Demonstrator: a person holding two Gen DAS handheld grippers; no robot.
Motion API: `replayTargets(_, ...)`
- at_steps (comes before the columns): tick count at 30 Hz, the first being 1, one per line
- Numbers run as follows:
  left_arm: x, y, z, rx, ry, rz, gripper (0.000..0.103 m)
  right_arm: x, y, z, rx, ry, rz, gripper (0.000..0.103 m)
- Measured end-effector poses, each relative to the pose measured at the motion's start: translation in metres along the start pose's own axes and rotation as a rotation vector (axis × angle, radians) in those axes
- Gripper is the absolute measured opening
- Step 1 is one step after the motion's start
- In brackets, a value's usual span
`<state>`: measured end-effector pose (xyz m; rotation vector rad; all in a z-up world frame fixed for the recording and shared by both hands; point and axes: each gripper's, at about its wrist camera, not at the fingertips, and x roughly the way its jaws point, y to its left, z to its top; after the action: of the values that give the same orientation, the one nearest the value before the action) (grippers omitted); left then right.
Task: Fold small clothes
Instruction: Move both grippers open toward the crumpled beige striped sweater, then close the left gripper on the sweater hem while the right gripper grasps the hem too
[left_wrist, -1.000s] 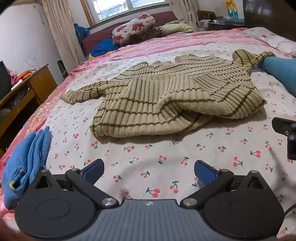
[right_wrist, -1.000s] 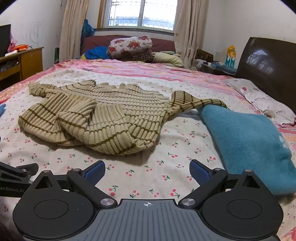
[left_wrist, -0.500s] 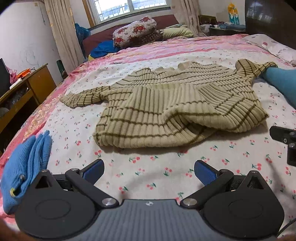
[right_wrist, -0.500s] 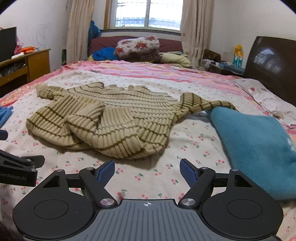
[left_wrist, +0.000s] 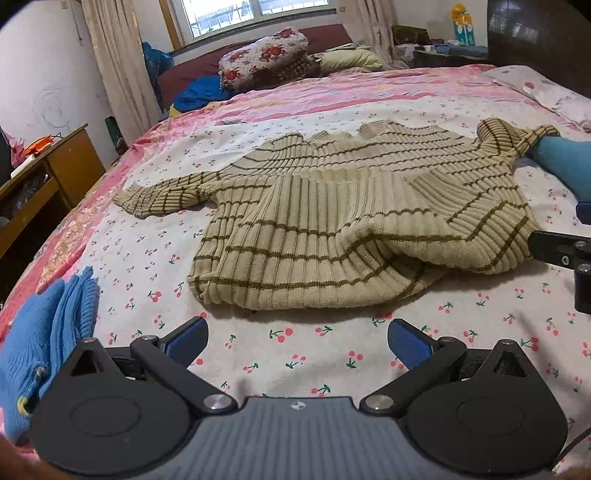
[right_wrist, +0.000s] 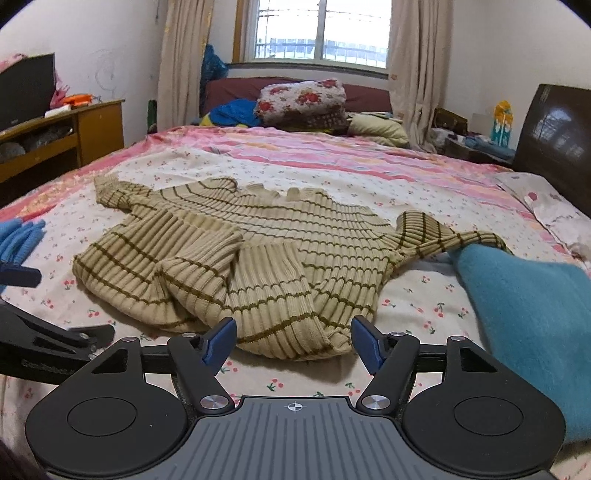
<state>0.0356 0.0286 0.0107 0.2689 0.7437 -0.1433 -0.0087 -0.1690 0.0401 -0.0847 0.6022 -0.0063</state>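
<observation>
Beige ribbed knit sweater w/ olive stripes (left_wrist: 343, 229), rumpled & partly doubled over, lies mid-bed on the cherry-print sheet (left_wrist: 295, 354), long axis running left–right, sleeves out to both sides. Right gripper (right_wrist: 293, 341) is nearer: released, blue pads straddling the near hem fold, nothing grasped. Left gripper (left_wrist: 295, 338), also released & empty, sits just short of the hem's left corner.
</observation>
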Motion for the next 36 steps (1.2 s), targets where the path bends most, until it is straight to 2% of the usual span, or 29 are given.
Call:
replayTargets(9, -0.006, 0.022, 0.000, -0.041, -0.036, -0.015, 0.103, 0.000, 0.020, 0.012, -0.039, 0.010, -0.029, 0.067)
replayTargets(18, 0.002, 0.046, -0.004, -0.094, -0.074, -0.087, 0.103, -0.004, 0.039, 0.028, -0.124, 0.028, -0.110, 0.067)
replayTargets(23, 0.007, 0.051, 0.001, -0.079, -0.083, -0.087, 0.103, -0.001, 0.036, 0.040, -0.145, 0.008, -0.127, 0.067)
replayTargets(30, 0.018, 0.065, 0.022, -0.053, -0.105, -0.059, 0.103, 0.034, 0.013, 0.051, -0.128, 0.033, -0.103, 0.064)
replayTargets(36, 0.050, 0.077, 0.052, -0.015, -0.108, -0.058, 0.103, 0.070, -0.007, 0.055, -0.076, 0.073, -0.046, 0.063)
